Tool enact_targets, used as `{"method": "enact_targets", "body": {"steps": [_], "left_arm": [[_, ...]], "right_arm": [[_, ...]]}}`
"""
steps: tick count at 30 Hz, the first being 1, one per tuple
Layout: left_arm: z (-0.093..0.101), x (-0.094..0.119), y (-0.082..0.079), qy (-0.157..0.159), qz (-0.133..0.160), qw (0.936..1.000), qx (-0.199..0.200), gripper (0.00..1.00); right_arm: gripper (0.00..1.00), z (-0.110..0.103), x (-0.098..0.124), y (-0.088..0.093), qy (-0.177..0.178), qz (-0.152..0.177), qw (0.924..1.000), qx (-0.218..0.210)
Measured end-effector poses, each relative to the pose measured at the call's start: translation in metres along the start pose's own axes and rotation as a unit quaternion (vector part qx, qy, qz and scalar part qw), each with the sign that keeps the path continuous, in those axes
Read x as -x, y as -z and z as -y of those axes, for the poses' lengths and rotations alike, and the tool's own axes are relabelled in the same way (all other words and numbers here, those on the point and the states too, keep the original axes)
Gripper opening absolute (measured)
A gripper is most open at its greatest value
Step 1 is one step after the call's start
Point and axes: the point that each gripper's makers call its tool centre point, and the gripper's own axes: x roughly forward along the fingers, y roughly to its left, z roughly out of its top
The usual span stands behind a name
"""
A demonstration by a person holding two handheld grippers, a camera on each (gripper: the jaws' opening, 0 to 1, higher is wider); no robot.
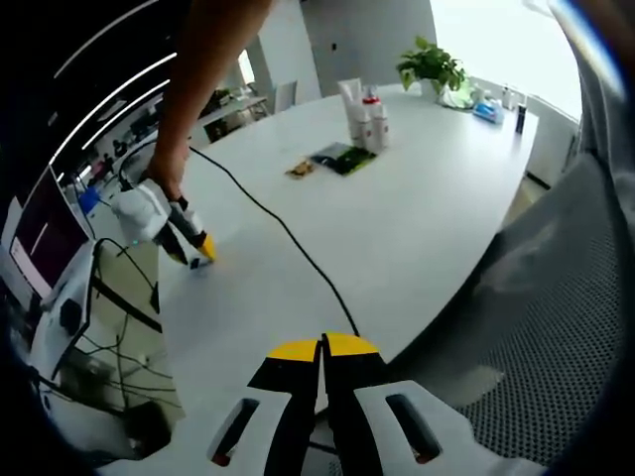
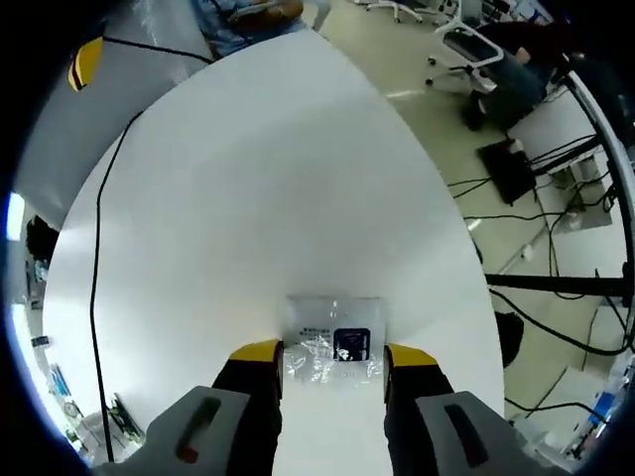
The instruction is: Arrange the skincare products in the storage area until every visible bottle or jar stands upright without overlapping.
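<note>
Left gripper (image 1: pixel 322 347) closed, yellow tips pressed together, empty, hovering over near edge of white table (image 1: pixel 427 198). Right gripper (image 2: pixel 332 357) open wide, jaws straddling a clear plastic packet (image 2: pixel 334 342) lying flat on the table, nothing clamped yet; packet sits between the tips, dark label toward the right jaw, long axis running across the jaw gap. Same right gripper seen in left gripper view at far left (image 1: pixel 189 243), held by a hand (image 1: pixel 164 183), tips down on the table near the left edge. Black cable (image 1: pixel 288 233) trailing across the table between the two grippers. Skincare bottles (image 1: pixel 364 119) clustered upright at the far side, well apart from both grippers, straight ahead and slightly right of the left gripper; dark flat pack (image 1: pixel 342 157) and small brown item (image 1: pixel 301 170) just beside them. Potted plant (image 1: pixel 432 67) farther back. Left gripper probably has the more direct line to the bottles; right one busy over the packet. Mesh chair (image 1: pixel 556 327) at right.
</note>
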Motion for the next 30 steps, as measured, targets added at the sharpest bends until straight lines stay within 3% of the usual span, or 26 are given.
{"method": "enact_targets", "body": {"steps": [10, 19, 25, 30], "left_arm": [[0.000, 0.001, -0.003, 0.001, 0.009, 1.0000, 0.002, 0.00], [0.001, 0.005, -0.019, 0.007, 0.053, 0.9983, 0.021, 0.00], [0.006, 0.006, -0.022, 0.020, 0.061, 0.9978, 0.020, 0.01], [0.008, 0.011, -0.030, 0.028, 0.086, 0.9954, 0.030, 0.01]], "right_arm": [[0.36, -0.018, 0.037, 0.003, 0.030, 0.012, 0.9991, -0.026], [0.36, -0.064, 0.091, 0.002, 0.068, 0.008, 0.9975, -0.020], [0.36, -0.111, 0.126, -0.005, 0.094, 0.000, 0.9955, -0.014], [0.36, -0.146, 0.150, -0.012, 0.113, -0.015, 0.9934, -0.014]]}}
